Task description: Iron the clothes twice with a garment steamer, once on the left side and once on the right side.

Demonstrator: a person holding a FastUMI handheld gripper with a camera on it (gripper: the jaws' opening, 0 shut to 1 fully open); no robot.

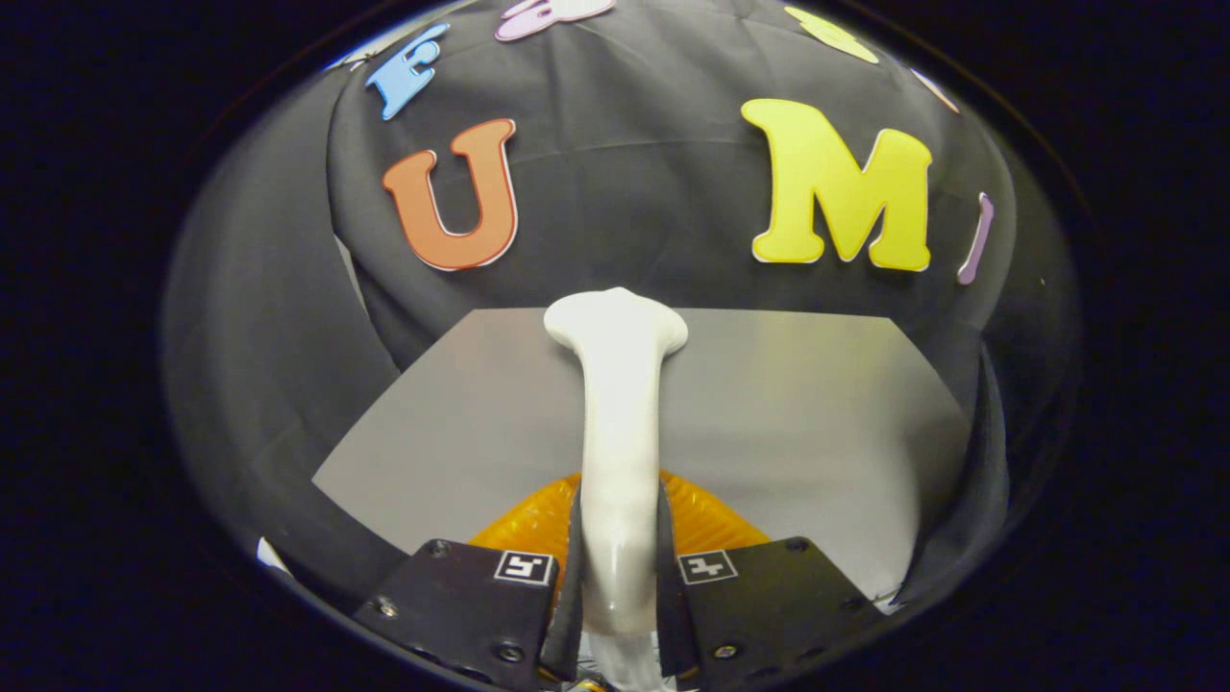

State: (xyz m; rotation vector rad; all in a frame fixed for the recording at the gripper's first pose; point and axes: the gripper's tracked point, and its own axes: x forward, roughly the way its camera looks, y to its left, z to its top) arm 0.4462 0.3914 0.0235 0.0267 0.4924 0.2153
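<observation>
gripper clamped on the white garment steamer, handle pinched between both fingers, head flaring out well ahead of them. orange cloth just beyond the fingertips, under the handle, on a grey table. no readable brand or writing on steamer.

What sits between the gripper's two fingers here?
The white garment steamer: the gripper is shut on its handle, with an orange thing just behind, in the gripper view.
</observation>
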